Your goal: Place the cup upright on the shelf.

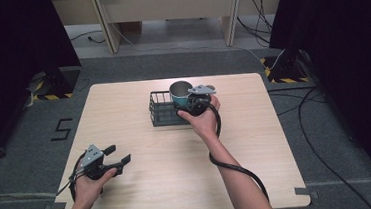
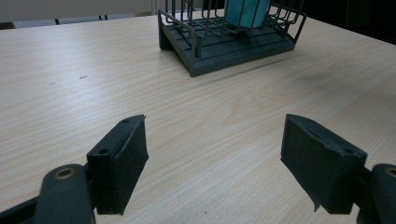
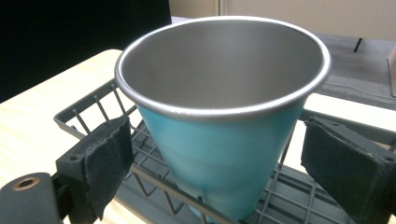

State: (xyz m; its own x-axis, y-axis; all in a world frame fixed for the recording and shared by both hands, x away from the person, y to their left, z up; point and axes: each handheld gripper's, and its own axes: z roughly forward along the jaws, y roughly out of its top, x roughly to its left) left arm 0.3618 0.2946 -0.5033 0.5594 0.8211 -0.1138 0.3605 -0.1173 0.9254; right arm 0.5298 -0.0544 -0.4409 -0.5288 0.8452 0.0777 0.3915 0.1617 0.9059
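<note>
A teal cup (image 1: pixel 180 92) with a bare metal inside (image 3: pixel 224 84) stands upright in the right end of a dark wire rack (image 1: pixel 161 111) at the table's far middle. My right gripper (image 1: pixel 189 103) is open, its pads (image 3: pixel 105 154) set on either side of the cup's lower wall with small gaps. Near the front left corner, my left gripper (image 1: pixel 119 155) is held open just above the wood with nothing between its pads (image 2: pixel 123 158). The left gripper view has the rack (image 2: pixel 224 46) and the cup's base (image 2: pixel 245 11) farther off.
The light wood table (image 1: pixel 179 175) is bare apart from the rack. The right gripper's cable (image 1: pixel 233 168) trails along the forearm toward the front edge. Dark curtains, floor cables and a wooden bench lie beyond the table.
</note>
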